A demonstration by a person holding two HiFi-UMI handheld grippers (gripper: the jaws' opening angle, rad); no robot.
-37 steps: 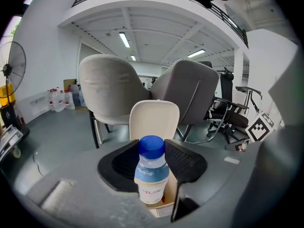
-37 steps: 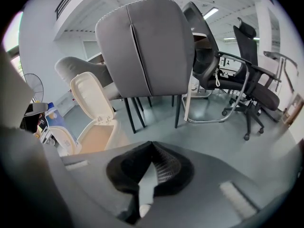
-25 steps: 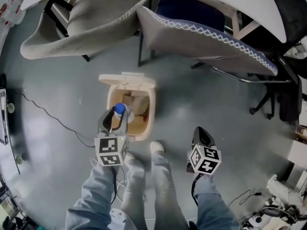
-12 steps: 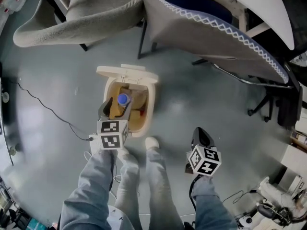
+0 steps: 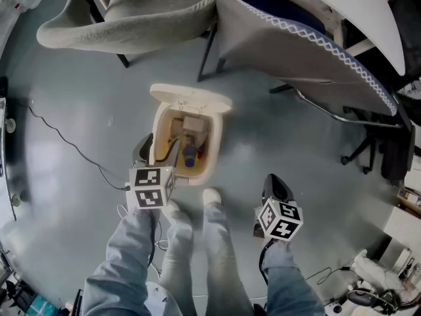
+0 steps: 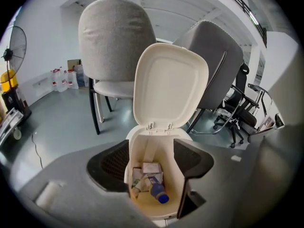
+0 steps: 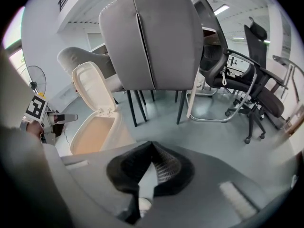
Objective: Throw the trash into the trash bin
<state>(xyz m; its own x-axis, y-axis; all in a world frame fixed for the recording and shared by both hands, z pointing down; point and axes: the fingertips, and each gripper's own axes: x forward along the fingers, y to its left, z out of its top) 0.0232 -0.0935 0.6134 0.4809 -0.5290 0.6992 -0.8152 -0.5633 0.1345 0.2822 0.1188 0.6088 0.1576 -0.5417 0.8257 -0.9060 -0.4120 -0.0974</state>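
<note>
The bottle (image 5: 189,157), no longer being held, is lying inside the trash bin (image 5: 214,151), blue cap pointing toward the person. The left gripper (image 5: 159,151) jaws have just been opening wide and are empty; the right gripper (image 7: 151,148) jaws are being pressed together.

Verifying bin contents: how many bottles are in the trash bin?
1. A blue-capped bottle lies at the bottom of the open trash bin, resting against paper trash. More bottles could be hidden underneath that trash.

One trash bin (image 5: 213,155), one bottle (image 5: 189,155), two grippers (image 5: 158,151) (image 5: 276,187), two grey chairs (image 5: 151,12) (image 5: 296,45)
</note>
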